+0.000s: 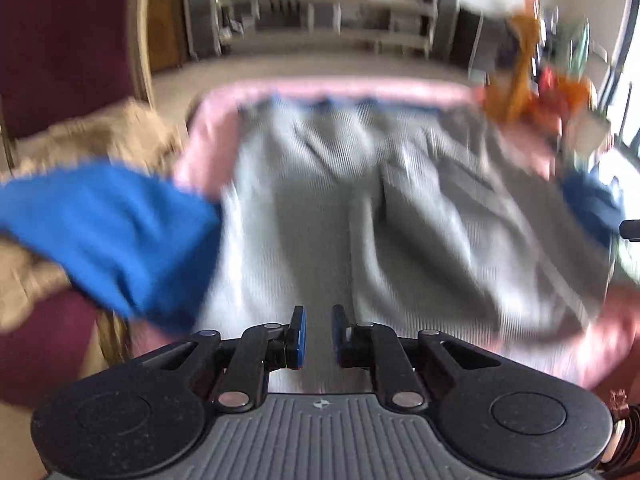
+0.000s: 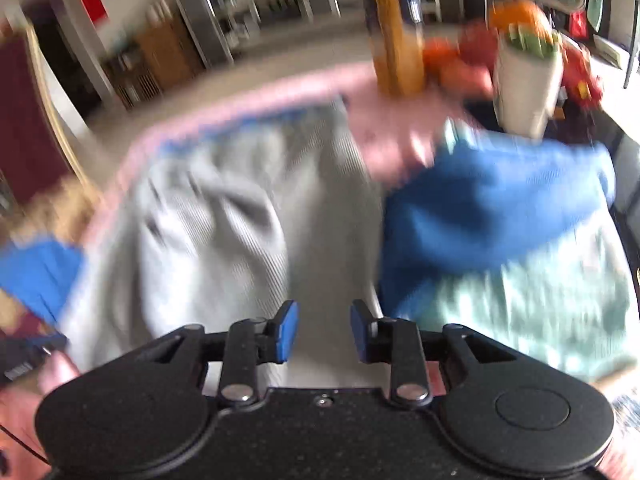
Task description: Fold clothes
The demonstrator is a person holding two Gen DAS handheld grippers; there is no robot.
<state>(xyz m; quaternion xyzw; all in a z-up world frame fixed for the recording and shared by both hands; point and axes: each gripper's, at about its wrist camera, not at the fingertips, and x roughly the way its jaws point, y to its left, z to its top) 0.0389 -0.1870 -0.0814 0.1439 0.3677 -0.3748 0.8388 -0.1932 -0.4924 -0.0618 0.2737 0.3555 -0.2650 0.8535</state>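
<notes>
Blur throughout; grey garment [image 1: 360, 208] edges smeared; left gripper [image 1: 319, 334], right gripper [image 2: 324, 332] jaws spread, empty.

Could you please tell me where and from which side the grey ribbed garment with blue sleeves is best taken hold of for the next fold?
I would grip the grey ribbed garment with blue sleeves by its near hem corners, coming from the near edge. It lies spread flat on the pink table covering, its body running away from both views, so that hem looks easiest to reach and lift.

Pink-covered table [image 1: 208, 120], grey garment [image 1: 360, 208] spread flat on it
</notes>
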